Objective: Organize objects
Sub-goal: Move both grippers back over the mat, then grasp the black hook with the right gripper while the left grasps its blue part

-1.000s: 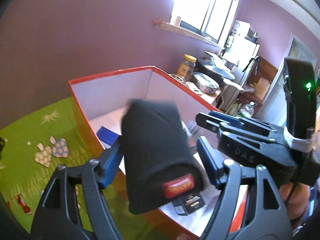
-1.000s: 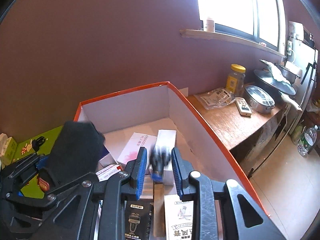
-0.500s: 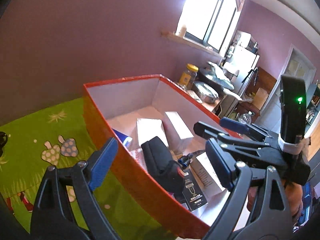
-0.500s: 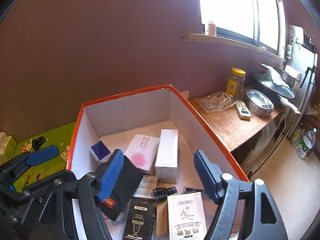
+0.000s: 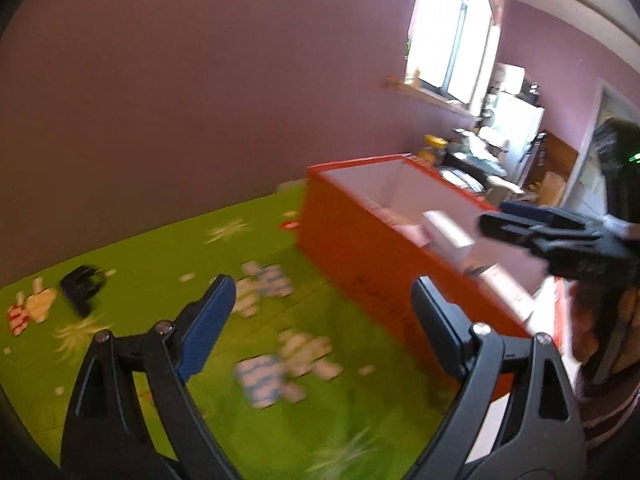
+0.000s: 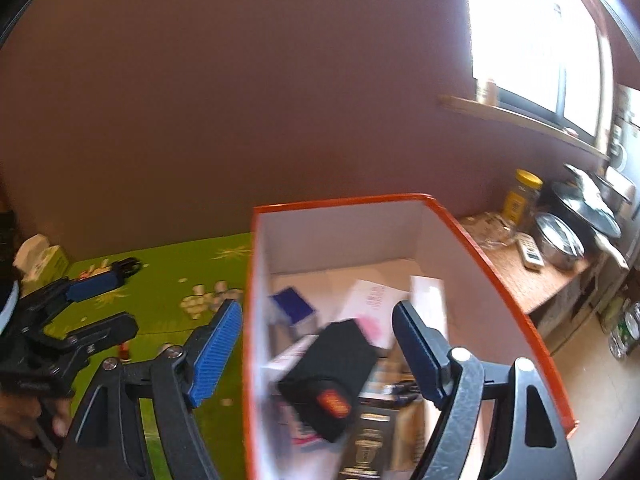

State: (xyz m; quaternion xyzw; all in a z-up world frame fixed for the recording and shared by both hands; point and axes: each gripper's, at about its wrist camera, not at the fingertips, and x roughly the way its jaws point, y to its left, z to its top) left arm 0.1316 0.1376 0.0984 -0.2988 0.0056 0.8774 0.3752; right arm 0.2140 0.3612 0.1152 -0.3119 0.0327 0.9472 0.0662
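Yellow-lidded jar (image 6: 521, 196), steel pot (image 6: 560, 244), perhaps remote (image 6: 530, 253) on wooden counter (image 6: 524, 280).

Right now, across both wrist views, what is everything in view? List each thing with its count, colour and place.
box: one, orange outside, white inside, on the green mat
pouch: one, black with a red label, lying inside the box
small cartons: several, mostly white, one blue, inside the box; blurred
mat: one, green with printed figures, under the box
clip-like object: one, black, on the mat, left of the box
jar: one, yellow lid, on the wooden counter
pots: at least two, metal, on the counter beside the jar
remote: one, white, on the counter
window: one, bright, above a sill
left claw: one, black with blue pads, open, empty, above the mat
right claw: one, same colours, opening, empty, over the box's near wall
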